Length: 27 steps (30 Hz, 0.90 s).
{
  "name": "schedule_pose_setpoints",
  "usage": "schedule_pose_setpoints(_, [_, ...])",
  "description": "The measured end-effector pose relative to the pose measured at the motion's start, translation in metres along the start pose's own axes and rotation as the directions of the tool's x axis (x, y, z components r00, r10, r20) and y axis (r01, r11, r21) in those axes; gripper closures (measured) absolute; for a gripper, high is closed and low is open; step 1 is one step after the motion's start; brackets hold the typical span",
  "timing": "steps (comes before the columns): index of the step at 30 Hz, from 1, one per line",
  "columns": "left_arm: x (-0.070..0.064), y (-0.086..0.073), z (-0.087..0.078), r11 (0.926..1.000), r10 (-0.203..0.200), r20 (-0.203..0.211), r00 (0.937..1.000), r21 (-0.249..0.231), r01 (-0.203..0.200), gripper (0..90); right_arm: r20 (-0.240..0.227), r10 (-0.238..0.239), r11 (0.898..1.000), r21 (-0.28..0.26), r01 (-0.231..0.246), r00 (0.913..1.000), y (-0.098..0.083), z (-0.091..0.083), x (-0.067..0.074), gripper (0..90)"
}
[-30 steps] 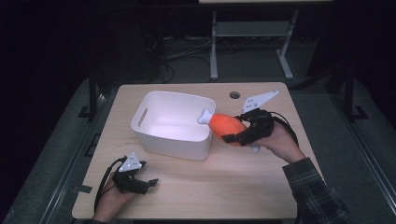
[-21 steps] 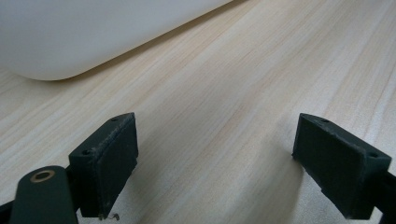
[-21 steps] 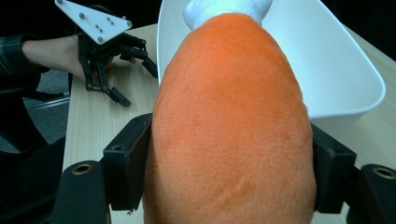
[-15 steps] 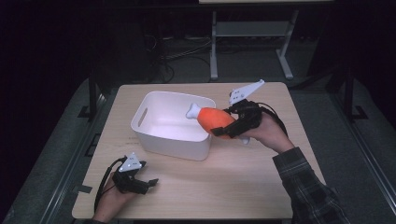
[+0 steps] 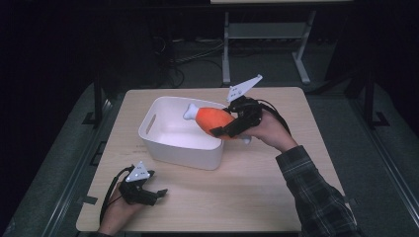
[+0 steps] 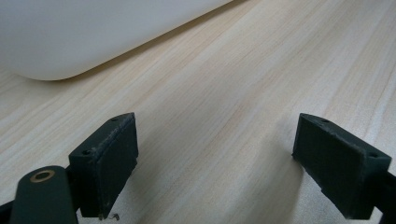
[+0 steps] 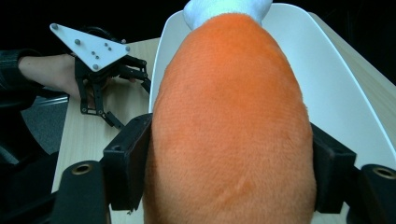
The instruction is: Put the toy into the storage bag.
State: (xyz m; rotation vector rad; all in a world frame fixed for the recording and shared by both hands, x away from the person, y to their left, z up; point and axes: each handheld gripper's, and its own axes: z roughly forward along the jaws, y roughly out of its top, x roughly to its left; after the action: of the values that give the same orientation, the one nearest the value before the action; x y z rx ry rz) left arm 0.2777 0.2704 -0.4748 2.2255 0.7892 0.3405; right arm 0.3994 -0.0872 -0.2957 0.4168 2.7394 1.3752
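Observation:
An orange plush drumstick (image 5: 213, 118) with a white bone end is gripped by my right gripper (image 5: 225, 129), and it hangs over the right rim of the white bin (image 5: 168, 153). In the right gripper view both black pads press the sides of the drumstick (image 7: 231, 121), whose white tip points into the bin (image 7: 345, 102). My left gripper (image 5: 157, 193) rests on the table near its front left corner with its jaws open and nothing between them. In the left gripper view its fingertips (image 6: 109, 163) stand wide apart over bare wood, with the bin wall (image 6: 84, 32) ahead.
The wooden table (image 5: 257, 197) has free room in front of the bin and to the right. A metal stand (image 5: 262, 44) is on the dark floor beyond the far edge. The person's plaid sleeve (image 5: 316, 192) comes in from the lower right.
My right gripper has carried the drumstick leftward and a little up, from beside the bin's right wall to over its rim. The left gripper has stayed put.

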Motion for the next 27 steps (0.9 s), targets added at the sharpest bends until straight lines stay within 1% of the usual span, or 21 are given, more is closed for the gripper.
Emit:
schedule_pose_setpoints(8, [0.0,0.0,0.0,1.0,0.001,0.0,1.0,0.0,-0.001,13.3,-0.028,-0.016,1.0,0.017,0.017,0.9995,0.013,0.019,-0.003,27.9])
schedule_pose_setpoints(9, [0.0,0.0,0.0,1.0,0.001,0.0,1.0,0.001,-0.001,13.3,-0.033,-0.013,1.0,0.019,0.014,0.9994,0.015,0.022,-0.003,27.8])
schedule_pose_setpoints(10, [0.0,0.0,0.0,1.0,0.002,0.0,1.0,0.002,-0.002,13.3,-0.037,-0.02,1.0,0.02,0.021,0.9991,0.016,0.024,-0.004,27.8])
schedule_pose_setpoints(12, [0.0,0.0,0.0,1.0,0.005,-0.001,1.0,0.004,-0.005,13.3,-0.041,-0.014,1.0,0.025,0.015,0.9991,0.019,0.028,-0.004,27.8])
schedule_pose_setpoints(14, [0.0,0.0,0.0,1.0,0.001,-0.001,1.0,0.001,-0.001,13.3,-0.048,-0.02,0.999,0.032,0.022,0.9987,0.022,0.034,-0.005,27.9])
schedule_pose_setpoints(27, [0.0,0.0,0.0,1.0,0.002,-0.001,1.0,0.002,-0.002,13.3,-0.089,-0.039,0.997,0.061,0.045,0.9953,0.04,0.068,-0.004,27.8])
